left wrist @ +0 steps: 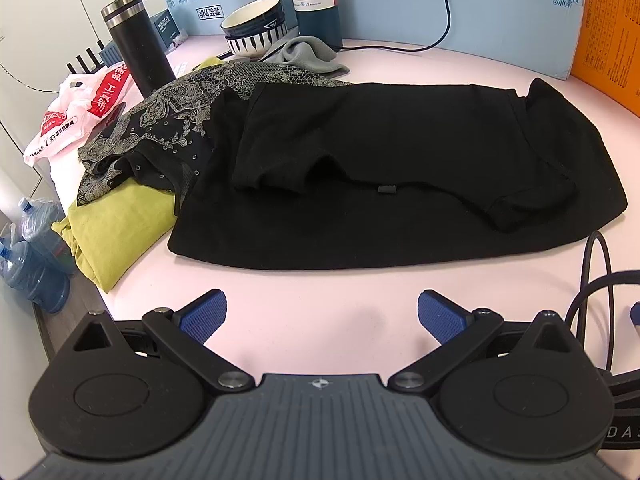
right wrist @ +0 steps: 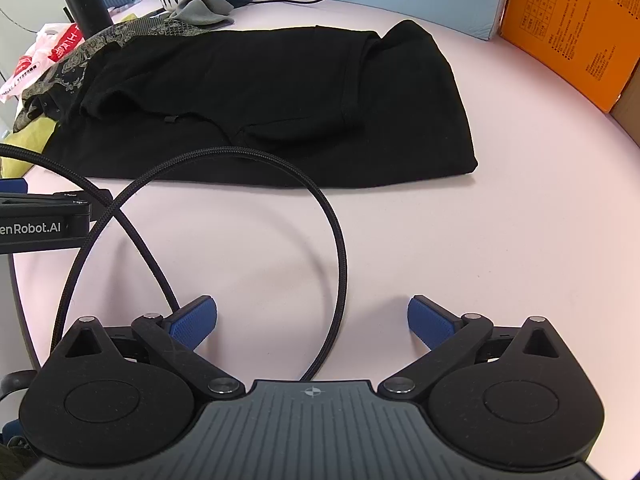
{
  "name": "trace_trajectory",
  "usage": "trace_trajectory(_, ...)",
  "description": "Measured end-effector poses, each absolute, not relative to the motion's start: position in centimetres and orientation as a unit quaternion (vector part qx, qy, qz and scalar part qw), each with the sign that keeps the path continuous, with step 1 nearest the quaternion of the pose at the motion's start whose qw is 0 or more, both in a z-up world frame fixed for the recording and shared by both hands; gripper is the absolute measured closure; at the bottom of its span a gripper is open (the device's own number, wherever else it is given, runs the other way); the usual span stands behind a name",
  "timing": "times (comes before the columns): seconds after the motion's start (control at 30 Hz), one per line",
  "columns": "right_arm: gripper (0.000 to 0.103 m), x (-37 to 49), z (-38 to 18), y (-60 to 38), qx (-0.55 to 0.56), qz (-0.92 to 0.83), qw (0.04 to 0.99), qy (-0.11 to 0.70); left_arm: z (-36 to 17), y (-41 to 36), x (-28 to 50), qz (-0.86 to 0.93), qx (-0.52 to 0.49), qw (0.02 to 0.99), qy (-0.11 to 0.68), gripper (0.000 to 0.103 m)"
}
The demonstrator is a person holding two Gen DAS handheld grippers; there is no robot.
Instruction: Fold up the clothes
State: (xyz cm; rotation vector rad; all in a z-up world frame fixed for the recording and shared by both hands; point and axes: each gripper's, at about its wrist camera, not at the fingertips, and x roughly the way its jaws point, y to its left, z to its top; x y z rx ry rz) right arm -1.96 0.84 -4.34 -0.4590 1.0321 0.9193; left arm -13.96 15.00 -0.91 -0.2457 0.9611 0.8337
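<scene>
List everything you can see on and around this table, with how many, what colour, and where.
T-shirt: one, black, partly folded, flat at the table's centre.
Patterned garment: one, black with pale lace print, left of the T-shirt, lying on the green one.
Green garment: one, yellow-green, at the table's left edge.
Grey cloth: one, crumpled, behind the T-shirt by the bowl.
Bowl: one, black and white striped, at the back.
Flask: one, black with steel bands, back left.
Plastic bag: one, white and red, far left.
Orange box: one, right edge.
Water jugs: at least two, blue, on the floor at left.
Table: one, pale pink.
Braided cable: black, looped before the right gripper.
Left gripper: jaws open, empty.
Right gripper: jaws open, empty.
</scene>
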Motion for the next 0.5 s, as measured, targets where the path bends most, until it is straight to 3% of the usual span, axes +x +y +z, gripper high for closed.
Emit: trace_trajectory(0.5,0.000,-1.72,-4.46,0.88,-0.209,0.423,0.747,0.469,-1.46,15.22,-13.58,0.389,-0.118,0.791,0.458,0.000)
